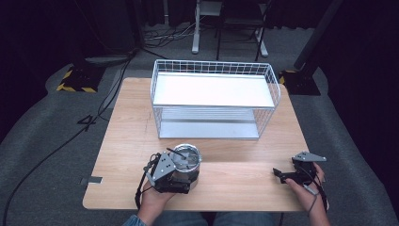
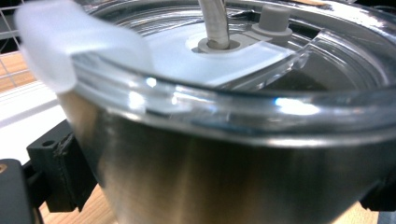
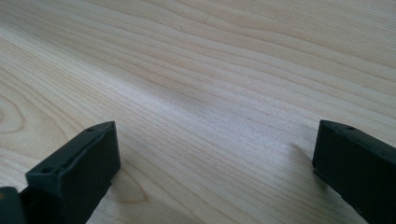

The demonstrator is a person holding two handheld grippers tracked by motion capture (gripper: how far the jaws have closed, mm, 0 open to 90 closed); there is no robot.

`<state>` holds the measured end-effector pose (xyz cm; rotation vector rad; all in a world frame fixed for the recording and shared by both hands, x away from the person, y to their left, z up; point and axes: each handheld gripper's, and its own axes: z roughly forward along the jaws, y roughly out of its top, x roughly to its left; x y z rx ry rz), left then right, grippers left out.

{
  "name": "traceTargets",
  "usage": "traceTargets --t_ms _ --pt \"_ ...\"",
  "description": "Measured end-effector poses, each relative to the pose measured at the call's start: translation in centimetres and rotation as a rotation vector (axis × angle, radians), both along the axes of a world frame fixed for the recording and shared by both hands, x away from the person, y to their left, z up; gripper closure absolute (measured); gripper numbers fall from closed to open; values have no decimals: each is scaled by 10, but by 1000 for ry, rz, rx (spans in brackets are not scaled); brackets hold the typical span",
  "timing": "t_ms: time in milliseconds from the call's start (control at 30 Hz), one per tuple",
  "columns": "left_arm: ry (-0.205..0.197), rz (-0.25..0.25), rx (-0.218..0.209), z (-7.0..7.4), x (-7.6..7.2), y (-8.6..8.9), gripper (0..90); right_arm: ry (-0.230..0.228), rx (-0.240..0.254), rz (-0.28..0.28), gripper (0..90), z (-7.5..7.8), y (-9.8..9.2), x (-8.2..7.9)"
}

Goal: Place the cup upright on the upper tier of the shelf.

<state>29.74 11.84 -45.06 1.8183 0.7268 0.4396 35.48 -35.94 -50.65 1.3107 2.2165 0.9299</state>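
The left tongs (image 1: 175,175) hug the shiny cup (image 1: 186,165) tight so it cannot tip. The cup sits on the counter (image 1: 127,141), in front of the wire rack (image 1: 214,101). The right tongs (image 1: 285,175) rest open, right of the cup.

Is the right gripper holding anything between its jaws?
No: in the right gripper view the right gripper has its jaws spread wide with just the bare wooden table between them.

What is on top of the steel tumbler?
A clear lid with a straw through it tops the steel tumbler; contents beneath are too obscured to tell.
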Motion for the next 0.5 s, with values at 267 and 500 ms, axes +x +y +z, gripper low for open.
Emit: traceTargets --t_ms 267,500 --pt "61 -31 3 13 1 -4 36 2 3 -1 9 0 0 0" --pt "48 -65 27 31 0 -6 36 2 3 0 7 0 0 0"
